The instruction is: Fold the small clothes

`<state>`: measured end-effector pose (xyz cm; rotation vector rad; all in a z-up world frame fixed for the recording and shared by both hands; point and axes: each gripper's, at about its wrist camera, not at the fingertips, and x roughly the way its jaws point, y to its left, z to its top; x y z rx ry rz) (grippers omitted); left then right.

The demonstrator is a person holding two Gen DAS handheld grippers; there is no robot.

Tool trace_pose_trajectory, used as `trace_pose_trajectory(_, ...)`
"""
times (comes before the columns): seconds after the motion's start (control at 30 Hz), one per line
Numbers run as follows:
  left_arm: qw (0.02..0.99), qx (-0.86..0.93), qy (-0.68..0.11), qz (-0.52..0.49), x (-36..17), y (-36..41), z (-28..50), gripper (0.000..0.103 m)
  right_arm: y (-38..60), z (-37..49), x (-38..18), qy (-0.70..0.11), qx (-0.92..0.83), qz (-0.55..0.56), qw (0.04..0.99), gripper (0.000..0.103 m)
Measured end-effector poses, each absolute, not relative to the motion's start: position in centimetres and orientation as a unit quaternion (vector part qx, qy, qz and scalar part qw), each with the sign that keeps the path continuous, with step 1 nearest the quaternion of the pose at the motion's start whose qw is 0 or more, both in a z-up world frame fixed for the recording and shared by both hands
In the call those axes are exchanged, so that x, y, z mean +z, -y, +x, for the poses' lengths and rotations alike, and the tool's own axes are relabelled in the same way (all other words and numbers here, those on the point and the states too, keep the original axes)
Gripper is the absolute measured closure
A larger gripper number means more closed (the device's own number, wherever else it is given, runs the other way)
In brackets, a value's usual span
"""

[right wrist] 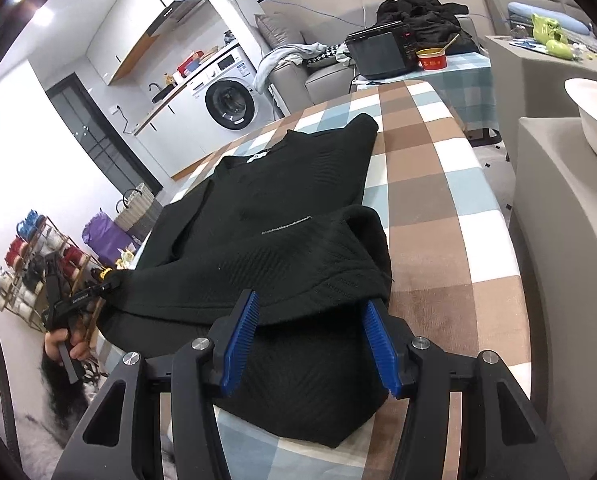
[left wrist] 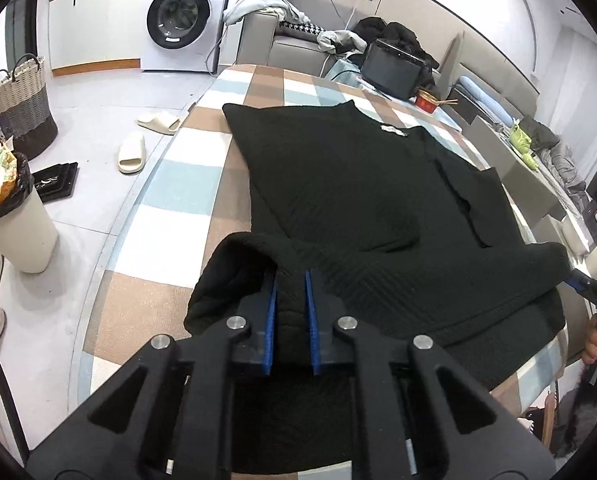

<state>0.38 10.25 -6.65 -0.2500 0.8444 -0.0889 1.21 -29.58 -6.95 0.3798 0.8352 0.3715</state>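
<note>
A black knit sweater (left wrist: 338, 184) lies on the checked table (left wrist: 170, 184), its near hem folded back over the body. My left gripper (left wrist: 292, 280) is shut on the sweater's near left corner and holds it lifted. In the right wrist view, the sweater (right wrist: 282, 200) lies ahead and my right gripper (right wrist: 314, 312) is open, its blue pads (right wrist: 240, 340) on either side of the near right hem. The left gripper (right wrist: 98, 292) shows at the left edge there, gripping the other corner.
A bin (left wrist: 14, 220), slippers (left wrist: 132, 152) and a basket (left wrist: 18, 104) stand on the floor to the left. A black appliance (left wrist: 392, 68) and a red bowl (left wrist: 428, 100) sit beyond the table. A white bowl (right wrist: 594, 120) rests on a grey block to the right.
</note>
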Motion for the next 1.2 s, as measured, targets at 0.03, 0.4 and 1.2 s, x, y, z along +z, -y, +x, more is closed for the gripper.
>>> trace_pose_trajectory(0.03,0.904,-0.044,-0.407,-0.122,-6.5,-10.3,0.3,0.093,29.7,1.4,-7.0,-0.402,0.177,0.184,0.879,0.048)
trace_pose_trajectory(0.4,0.904,-0.039,-0.408,-0.123,-6.6,-10.6,-0.1,0.093,32.5,1.4,-7.7,-0.424,0.128,0.195,0.875,0.048)
trace_pose_trajectory(1.2,0.932,-0.033,-0.337,-0.131,-1.3,-11.2,1.2,0.096,29.4,4.2,-1.7,-0.315,0.157,0.182,0.918,0.098)
